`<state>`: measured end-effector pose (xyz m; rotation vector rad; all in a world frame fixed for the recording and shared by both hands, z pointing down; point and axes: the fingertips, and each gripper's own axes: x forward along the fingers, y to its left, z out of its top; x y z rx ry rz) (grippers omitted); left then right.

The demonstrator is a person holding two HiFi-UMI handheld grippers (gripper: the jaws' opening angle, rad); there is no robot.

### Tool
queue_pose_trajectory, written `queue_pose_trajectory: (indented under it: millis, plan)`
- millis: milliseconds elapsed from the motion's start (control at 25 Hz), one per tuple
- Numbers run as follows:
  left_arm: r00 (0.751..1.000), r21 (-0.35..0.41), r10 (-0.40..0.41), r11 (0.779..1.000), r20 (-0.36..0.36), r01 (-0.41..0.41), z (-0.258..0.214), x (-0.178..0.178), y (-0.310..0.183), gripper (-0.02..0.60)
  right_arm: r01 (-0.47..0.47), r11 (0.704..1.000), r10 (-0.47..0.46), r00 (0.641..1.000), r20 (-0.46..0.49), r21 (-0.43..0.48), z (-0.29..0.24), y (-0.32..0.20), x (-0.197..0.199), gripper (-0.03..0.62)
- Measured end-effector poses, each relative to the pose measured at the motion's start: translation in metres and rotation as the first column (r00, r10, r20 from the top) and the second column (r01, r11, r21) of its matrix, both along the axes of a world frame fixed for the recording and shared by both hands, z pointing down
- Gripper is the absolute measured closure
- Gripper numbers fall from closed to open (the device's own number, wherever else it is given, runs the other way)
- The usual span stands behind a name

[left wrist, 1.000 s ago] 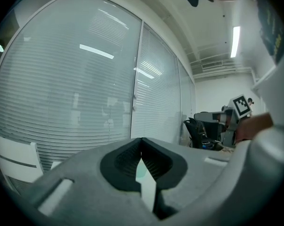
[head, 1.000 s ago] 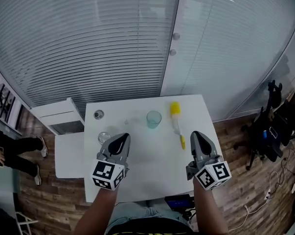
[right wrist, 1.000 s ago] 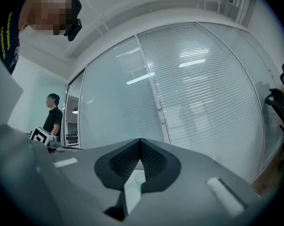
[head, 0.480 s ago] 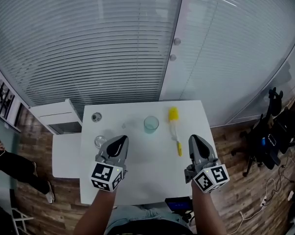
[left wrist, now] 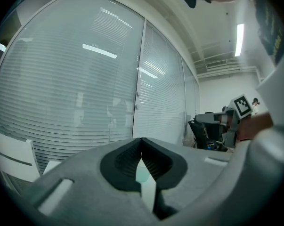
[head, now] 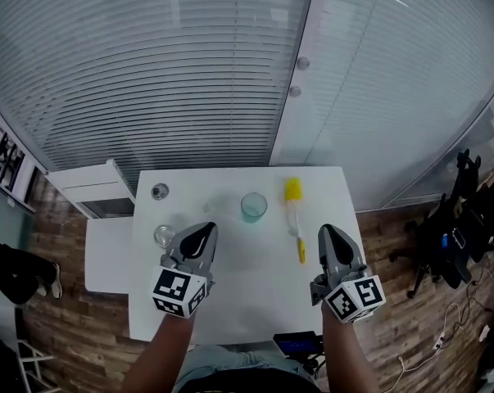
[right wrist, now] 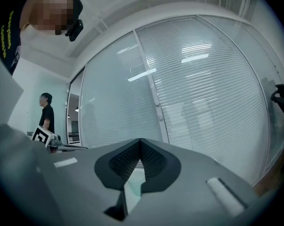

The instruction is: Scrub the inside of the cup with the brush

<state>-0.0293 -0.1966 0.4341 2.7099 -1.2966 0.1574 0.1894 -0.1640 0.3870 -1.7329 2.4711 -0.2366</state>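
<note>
A: What is out on the worktop [head: 255, 293]?

B: One cup [head: 254, 205], clear with a green tint. It stands upright ahead of the two tongs, in the stretch between them. There is also one brush [head: 292, 191] with a yellow head. It lies flat ahead of the right tongs [head: 326, 230], and the end of its handle comes just beside their inner side without touching.

A: And the tongs themselves?

B: There are two. The left tongs [head: 204, 229] are pressed together with nothing between them, and the right ones are the same. Both hang over the near half of the worktop, apart from the cup.

A: Anything more?

B: Two small round things. The nearer round thing [head: 165, 236] sits just left of the left tongs. The farther round thing [head: 160, 191] lies ahead of them on that same side.
</note>
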Motion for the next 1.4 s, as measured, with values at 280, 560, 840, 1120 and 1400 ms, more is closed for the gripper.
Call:
queue_pose_trajectory:
  millis: [280, 560, 840, 1120, 1400]
  plan:
    - [1.000, -0.019, 0.001, 1.000, -0.002, -0.001, 0.015, 0.006, -0.010, 0.580, -0.007, 1.000, 0.006, 1.000, -0.021, -0.025, 0.014, -0.006, 0.011, 0.588]
    - [1.000, -0.041, 0.013, 0.999, 0.000, -0.013, 0.028, 0.016, -0.020, 0.580, -0.012, 0.998, 0.010, 1.000, -0.029, -0.064, 0.032, -0.014, 0.018, 0.588]
    - [1.000, -0.062, 0.024, 0.998, 0.010, -0.023, 0.044, 0.026, -0.031, 0.580, -0.023, 0.995, 0.018, 0.999, -0.044, -0.098, 0.056, -0.023, 0.023, 0.588]
    - [0.999, -0.086, 0.032, 0.996, 0.017, -0.031, 0.065, 0.036, -0.042, 0.580, -0.036, 0.989, 0.026, 0.997, -0.066, -0.144, 0.087, -0.034, 0.033, 0.588]
    - [0.999, -0.111, 0.051, 0.993, 0.018, -0.049, 0.085, 0.051, -0.055, 0.580, -0.039, 0.983, 0.023, 0.996, -0.085, -0.182, 0.111, -0.048, 0.037, 0.588]
